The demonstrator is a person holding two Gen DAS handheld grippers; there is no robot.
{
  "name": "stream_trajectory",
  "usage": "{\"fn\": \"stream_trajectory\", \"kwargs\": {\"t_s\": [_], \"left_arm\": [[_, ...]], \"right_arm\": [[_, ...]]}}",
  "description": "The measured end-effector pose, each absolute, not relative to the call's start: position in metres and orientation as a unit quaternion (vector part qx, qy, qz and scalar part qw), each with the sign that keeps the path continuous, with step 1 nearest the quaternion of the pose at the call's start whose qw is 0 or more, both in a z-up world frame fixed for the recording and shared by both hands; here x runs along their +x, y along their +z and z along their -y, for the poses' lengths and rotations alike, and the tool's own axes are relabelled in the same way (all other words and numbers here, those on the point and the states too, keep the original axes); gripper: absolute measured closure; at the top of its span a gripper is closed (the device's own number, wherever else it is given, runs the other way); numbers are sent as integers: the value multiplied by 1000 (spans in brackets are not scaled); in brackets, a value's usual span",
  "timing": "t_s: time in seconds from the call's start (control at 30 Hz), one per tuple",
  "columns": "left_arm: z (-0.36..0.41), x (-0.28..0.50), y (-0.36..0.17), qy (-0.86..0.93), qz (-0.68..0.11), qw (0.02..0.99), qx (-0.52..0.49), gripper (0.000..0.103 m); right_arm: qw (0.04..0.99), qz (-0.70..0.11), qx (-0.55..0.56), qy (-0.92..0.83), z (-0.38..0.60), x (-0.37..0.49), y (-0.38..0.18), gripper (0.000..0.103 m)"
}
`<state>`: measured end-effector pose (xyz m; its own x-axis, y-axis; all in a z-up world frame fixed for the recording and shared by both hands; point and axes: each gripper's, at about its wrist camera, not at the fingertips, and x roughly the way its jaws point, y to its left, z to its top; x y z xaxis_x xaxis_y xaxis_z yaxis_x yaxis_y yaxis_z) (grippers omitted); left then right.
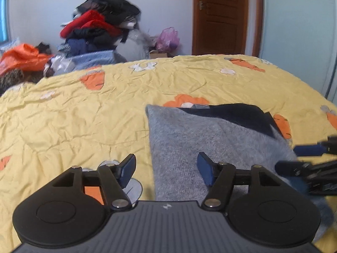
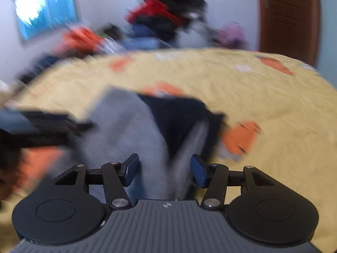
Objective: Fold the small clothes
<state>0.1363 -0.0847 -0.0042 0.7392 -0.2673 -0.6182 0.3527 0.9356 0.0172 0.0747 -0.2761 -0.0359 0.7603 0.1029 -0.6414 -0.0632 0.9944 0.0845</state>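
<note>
A grey fuzzy knitted garment (image 1: 189,139) with a dark navy part (image 1: 236,116) lies folded on a crumpled yellow bedspread printed with orange carrots and white rabbits (image 1: 73,116). It sits toward the near edge of the bed, its far end well short of the far edge.

The left gripper (image 1: 166,168), black with blue pads, hovers over the garment's left border with its jaws spread; one pad is above the bedspread, the other above the grey knit, and nothing is pinched between them. The right gripper (image 2: 165,169) also stands with jaws spread above the garment, where grey and navy meet, gripping nothing; its view is heavily blurred.

Beyond the far edge of the bed, a heap of red, black and blue clothes (image 1: 99,25) stands against the white wall, an orange plastic bag (image 1: 21,57) to its left and a brown wooden door (image 1: 221,16) to its right.
</note>
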Motion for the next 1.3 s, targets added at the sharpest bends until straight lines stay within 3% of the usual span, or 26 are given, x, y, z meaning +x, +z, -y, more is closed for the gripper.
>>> {"fn": "stream_trajectory", "kwargs": {"t_s": [0.23,0.4,0.5,1.3], "left_arm": [[78,118,2,-163,-337,926,39,40],[76,105,-1,-157,-346,925,30,39],[75,97,-1,-152,-346,925,33,31],[63,42,-18,-127,-361,923,43,30]], "right_arm": [[946,-313,77,19,276,40,-21,36],[931,-362,50,13,263,39,-41,32],[931,-362,43,0,259,31,-44,30],[924,-377,71,-9,257,-12,-49,13]]}}
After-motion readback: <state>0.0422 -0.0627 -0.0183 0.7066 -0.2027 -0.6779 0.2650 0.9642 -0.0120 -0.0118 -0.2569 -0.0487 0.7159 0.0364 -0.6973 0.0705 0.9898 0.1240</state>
